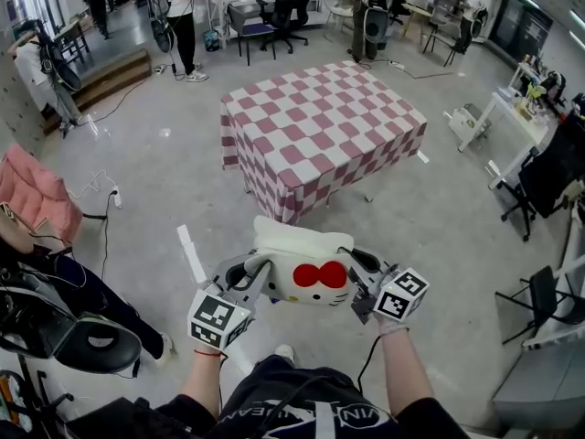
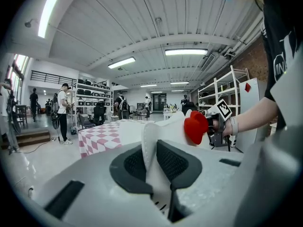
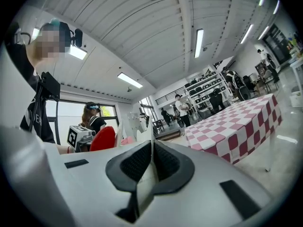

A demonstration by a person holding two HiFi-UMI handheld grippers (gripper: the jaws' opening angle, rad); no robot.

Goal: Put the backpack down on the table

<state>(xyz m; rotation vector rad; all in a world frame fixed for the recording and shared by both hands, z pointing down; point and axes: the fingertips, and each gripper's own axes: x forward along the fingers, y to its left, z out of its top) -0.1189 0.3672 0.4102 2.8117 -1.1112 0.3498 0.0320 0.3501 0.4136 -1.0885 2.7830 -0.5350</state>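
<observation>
The white backpack is being held in the air short of the checkered worktop. It is being pinched by the left hand-held gripper and the right hand-held gripper, each clamped narrowly on its fabric.

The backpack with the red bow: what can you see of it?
The backpack is white, soft-looking and rounded, like a cartoon cat's head, with a red bow and dark whisker marks. It hangs in the air above the floor, short of the checkered table. The left gripper and right gripper each pinch a thin white edge, one per side.
</observation>
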